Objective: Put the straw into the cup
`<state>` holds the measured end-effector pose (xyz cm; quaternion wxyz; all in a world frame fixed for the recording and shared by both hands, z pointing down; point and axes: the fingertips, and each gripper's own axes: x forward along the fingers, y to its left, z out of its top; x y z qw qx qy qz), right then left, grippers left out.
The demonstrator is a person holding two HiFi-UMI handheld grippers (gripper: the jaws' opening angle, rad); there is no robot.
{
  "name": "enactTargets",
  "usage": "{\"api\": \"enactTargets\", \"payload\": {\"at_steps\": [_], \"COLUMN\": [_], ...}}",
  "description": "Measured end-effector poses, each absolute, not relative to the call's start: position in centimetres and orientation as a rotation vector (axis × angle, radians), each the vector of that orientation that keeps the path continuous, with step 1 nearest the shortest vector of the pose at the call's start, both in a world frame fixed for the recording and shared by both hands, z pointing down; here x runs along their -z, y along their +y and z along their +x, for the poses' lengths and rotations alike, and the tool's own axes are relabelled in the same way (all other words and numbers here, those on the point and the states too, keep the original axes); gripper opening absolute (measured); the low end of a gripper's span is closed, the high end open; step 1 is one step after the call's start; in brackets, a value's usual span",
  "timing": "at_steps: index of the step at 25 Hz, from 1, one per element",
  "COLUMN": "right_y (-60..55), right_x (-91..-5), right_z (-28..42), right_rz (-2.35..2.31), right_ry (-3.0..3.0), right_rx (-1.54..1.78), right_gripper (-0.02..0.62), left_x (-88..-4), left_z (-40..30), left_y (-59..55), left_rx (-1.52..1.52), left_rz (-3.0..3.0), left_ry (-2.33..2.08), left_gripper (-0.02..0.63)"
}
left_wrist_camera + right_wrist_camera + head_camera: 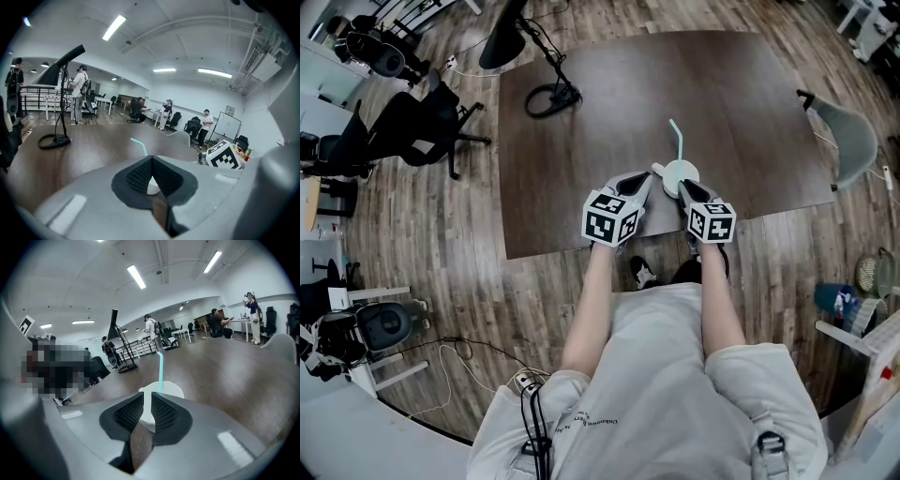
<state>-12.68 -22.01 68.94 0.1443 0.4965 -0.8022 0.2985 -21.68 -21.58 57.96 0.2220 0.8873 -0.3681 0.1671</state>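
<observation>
1. Step in hand: the straw (677, 141) already stands in the cup (682, 172), rising from the lid and leaning slightly away from the person. The insertion looks done, and letting go is what remains.
2. The left gripper (649, 178) is at the cup's left side. In its own view the jaws meet at the tips, with a white bit of the cup between the pads.
3. The right gripper (687, 190) is at the cup's near side. Its jaws are closed to a narrow slot on a white strip of the cup, and the straw rises just beyond them.
4. Next move, as a judgement: part both pairs of jaws before drawing back. A pull while they are clamped would probably drag or tip the light cup.
5. Edges: the cup stands close to the near edge of the desk (609, 103), so withdrawal toward the person soon leaves the desk.
6. Open room: beyond the cup the desk is bare. A stand base (551, 96) sits well apart, to the cup's far left.
</observation>
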Motion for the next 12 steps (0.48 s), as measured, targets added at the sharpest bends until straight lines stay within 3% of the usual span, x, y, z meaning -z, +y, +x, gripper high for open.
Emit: {"api": "enactTargets", "payload": {"at_steps": [12], "right_y": [-20.1], "right_x": [-68.0], "right_z": [-9.5], "right_rz": [1.392], "right_ry": [-2.317], "right_rx": [-0.829], "right_gripper": [0.064], "left_x": [-60.4], "left_z": [-19.0], "left_y": [-19.6], "left_rx": [-0.409], "left_rz": [2.345], "left_ry": [-1.031], "left_gripper": [0.0]}}
